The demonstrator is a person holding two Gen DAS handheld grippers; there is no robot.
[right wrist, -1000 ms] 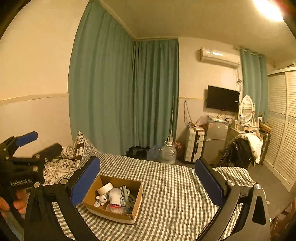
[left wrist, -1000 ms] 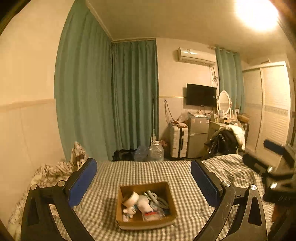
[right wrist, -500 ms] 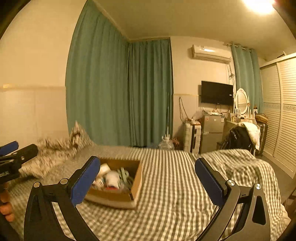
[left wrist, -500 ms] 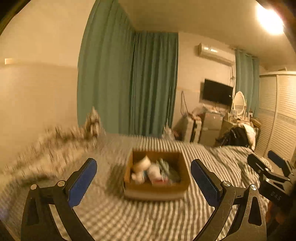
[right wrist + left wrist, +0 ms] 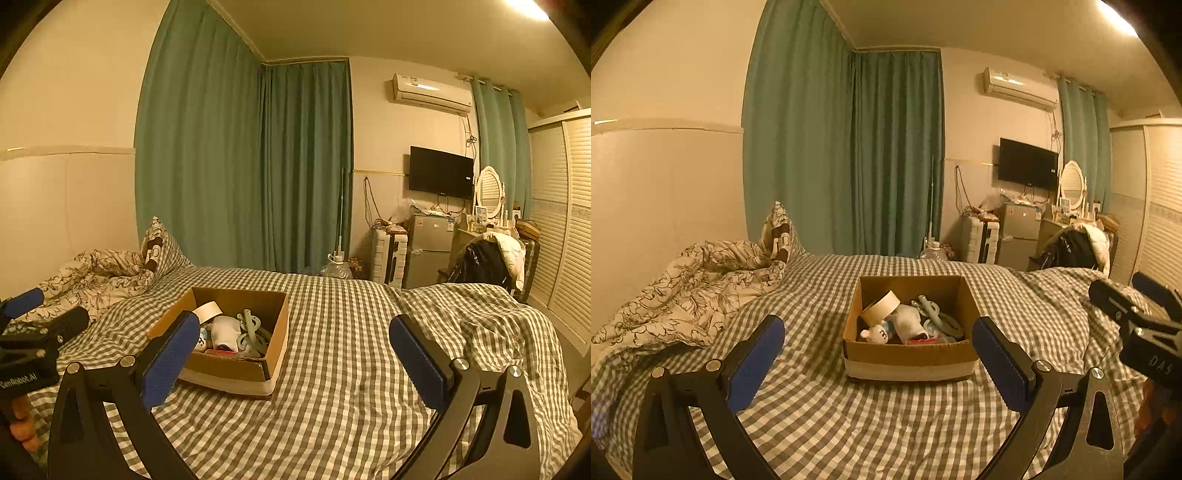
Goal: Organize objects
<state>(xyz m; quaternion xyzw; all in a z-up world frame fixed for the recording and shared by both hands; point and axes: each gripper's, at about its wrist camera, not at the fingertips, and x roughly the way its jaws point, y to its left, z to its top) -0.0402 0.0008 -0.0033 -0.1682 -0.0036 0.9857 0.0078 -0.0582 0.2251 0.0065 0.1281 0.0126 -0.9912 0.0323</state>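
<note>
An open cardboard box (image 5: 908, 356) sits on the checked bedspread (image 5: 849, 424); it also shows in the right wrist view (image 5: 275, 347). Inside lie a roll of tape (image 5: 881, 306), a white sock or cloth (image 5: 905, 323), a small white figure (image 5: 873, 334) and grey-green plastic pieces (image 5: 931, 310). My left gripper (image 5: 878, 345) is open and empty, just in front of the box, jaws spread wider than it. My right gripper (image 5: 291, 341) is open and empty, to the right of the box. Each gripper shows at the edge of the other's view.
A crumpled floral duvet (image 5: 683, 291) and pillow (image 5: 779, 236) lie at the bed's left. Green curtains (image 5: 849, 155) hang behind. A suitcase (image 5: 980, 238), small fridge (image 5: 1019, 236), chair with clothes (image 5: 1075, 247) and wardrobe (image 5: 565, 229) stand at the right.
Both grippers have dropped lower and moved closer to the box, which now looks larger. The left view has steadied after blur. Both grippers stay open.
</note>
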